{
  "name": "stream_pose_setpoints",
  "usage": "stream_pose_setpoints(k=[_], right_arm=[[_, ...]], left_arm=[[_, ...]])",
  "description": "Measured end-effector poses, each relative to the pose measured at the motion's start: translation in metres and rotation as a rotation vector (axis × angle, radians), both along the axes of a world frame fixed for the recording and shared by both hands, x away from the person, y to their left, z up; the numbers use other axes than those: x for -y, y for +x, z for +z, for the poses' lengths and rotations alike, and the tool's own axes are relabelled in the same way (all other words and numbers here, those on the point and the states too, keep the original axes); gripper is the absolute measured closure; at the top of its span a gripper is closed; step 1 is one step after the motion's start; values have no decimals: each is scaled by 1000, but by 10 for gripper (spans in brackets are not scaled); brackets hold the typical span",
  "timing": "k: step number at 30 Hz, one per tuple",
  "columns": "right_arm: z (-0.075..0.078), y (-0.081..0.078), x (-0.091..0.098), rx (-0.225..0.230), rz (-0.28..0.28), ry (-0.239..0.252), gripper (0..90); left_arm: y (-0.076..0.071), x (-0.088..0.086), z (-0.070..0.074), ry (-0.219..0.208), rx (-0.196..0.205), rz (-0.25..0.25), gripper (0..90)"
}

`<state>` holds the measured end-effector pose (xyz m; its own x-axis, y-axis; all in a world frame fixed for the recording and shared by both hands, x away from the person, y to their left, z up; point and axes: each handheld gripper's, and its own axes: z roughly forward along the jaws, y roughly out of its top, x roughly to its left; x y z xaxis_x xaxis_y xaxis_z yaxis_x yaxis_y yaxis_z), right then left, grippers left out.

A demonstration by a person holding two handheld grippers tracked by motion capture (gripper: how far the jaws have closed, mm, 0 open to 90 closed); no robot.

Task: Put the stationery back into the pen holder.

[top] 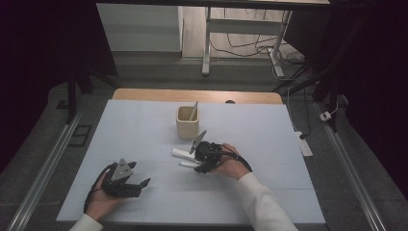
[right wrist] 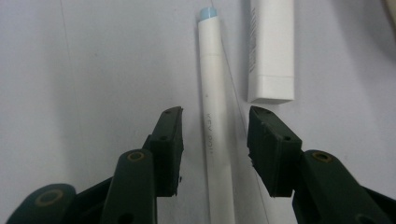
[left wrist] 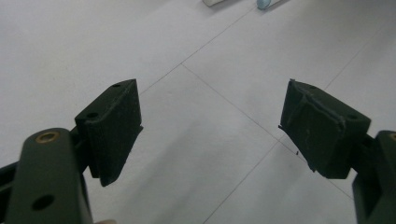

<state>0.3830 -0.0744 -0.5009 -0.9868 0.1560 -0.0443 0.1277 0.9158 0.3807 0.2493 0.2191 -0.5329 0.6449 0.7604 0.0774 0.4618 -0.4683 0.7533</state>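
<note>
right tool [right wrist: 215, 140]: jaws half open, astride a white pen [right wrist: 215, 140] lying flat on the tabletop [right wrist: 93, 70], pads not yet touching it. the pen looks light, stiff, smooth and prone to roll; grip mid-barrel, across its width. a white tube [right wrist: 272, 51] lies just beside. left tool [left wrist: 210, 130]: wide open, empty.

Dark-curtained lab, cabled floor [top: 250, 48]
</note>
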Motion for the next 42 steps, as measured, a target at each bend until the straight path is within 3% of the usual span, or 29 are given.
stream_pose_setpoints(k=[9, 17, 23, 34, 42], right_arm=[[-4, 3, -4, -33, 10, -22, 674], [-4, 4, -6, -16, 24, -35, 768], [-3, 1, -8, 21, 43, -49, 778], [-3, -1, -7, 27, 51, -39, 779], [8, -1, -2, 37, 44, 23, 780]], left_arm=[[0, 0, -1, 7, -6, -4, 205], [1, 1, -1, 14, -7, -4, 205], [0, 2, -1, 16, -7, -9, 206], [1, 1, -1, 15, -7, -6, 206], [1, 1, -1, 15, -6, -7, 206]])
